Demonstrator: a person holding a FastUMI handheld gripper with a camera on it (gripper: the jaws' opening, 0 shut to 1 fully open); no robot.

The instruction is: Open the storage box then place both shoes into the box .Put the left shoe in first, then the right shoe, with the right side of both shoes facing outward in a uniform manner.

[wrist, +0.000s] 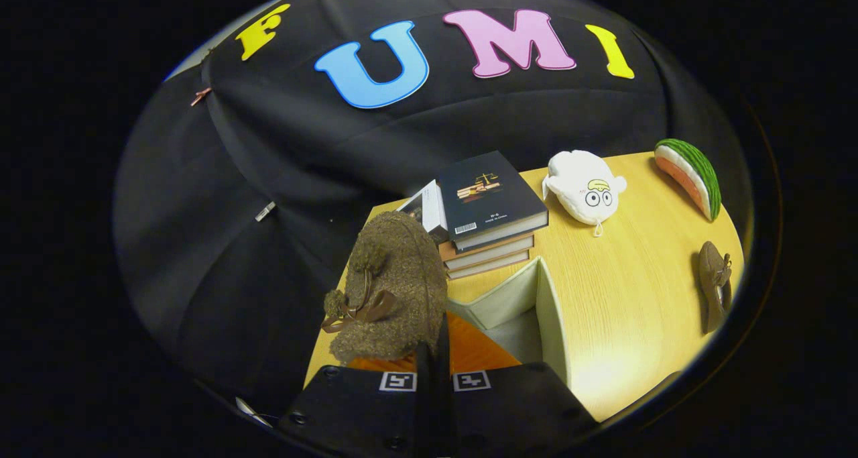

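Gripper (434, 351) camera looks steeply down, close over table (623, 297).

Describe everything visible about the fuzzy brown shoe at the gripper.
The fuzzy brown shoe looks like curly fleece, with a smooth brown ribbon bow and pom-poms on its side. It hangs tilted just ahead of the gripper, whose fingers are closed together on its lower edge. It sits above the open fabric storage box and its orange flap, beside the stack of books. Whether it touches the box cannot be told.
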